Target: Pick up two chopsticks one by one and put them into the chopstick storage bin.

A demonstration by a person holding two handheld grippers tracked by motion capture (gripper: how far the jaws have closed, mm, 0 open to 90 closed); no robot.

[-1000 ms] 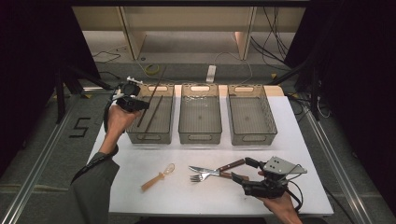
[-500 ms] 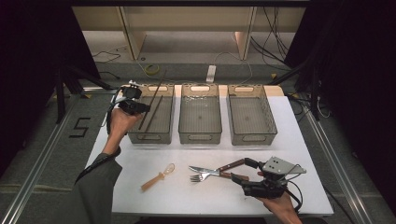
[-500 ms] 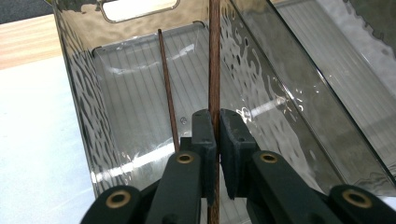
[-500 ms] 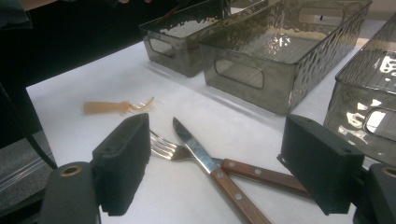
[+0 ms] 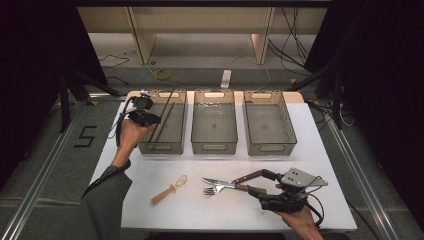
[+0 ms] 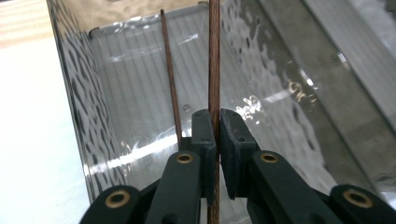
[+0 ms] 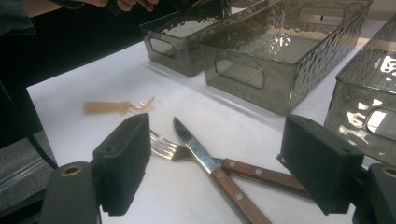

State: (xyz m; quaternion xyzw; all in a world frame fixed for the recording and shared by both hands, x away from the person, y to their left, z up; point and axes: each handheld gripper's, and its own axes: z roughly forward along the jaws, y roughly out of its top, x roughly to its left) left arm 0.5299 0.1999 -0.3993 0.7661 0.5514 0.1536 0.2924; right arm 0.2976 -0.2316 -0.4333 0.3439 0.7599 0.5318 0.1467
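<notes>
We note the white table (image 5: 150,165) carrying three clear bins in a row along its far side. The left bin (image 5: 165,142) holds one dark chopstick (image 6: 170,74) leaning against its wall. The left gripper (image 5: 142,116) hangs over that bin's near left corner, its jaws pressed together on a second brown chopstick (image 6: 214,60), which stands upright between the pads above the bin. The right gripper (image 7: 219,163) rests low at the table's near right, jaws spread wide and holding nothing, with a wood-handled knife (image 7: 205,161) crossed over a fork (image 7: 170,148) lying between them. A small tan plastic fork (image 5: 169,189) lies apart, left of these.
</notes>
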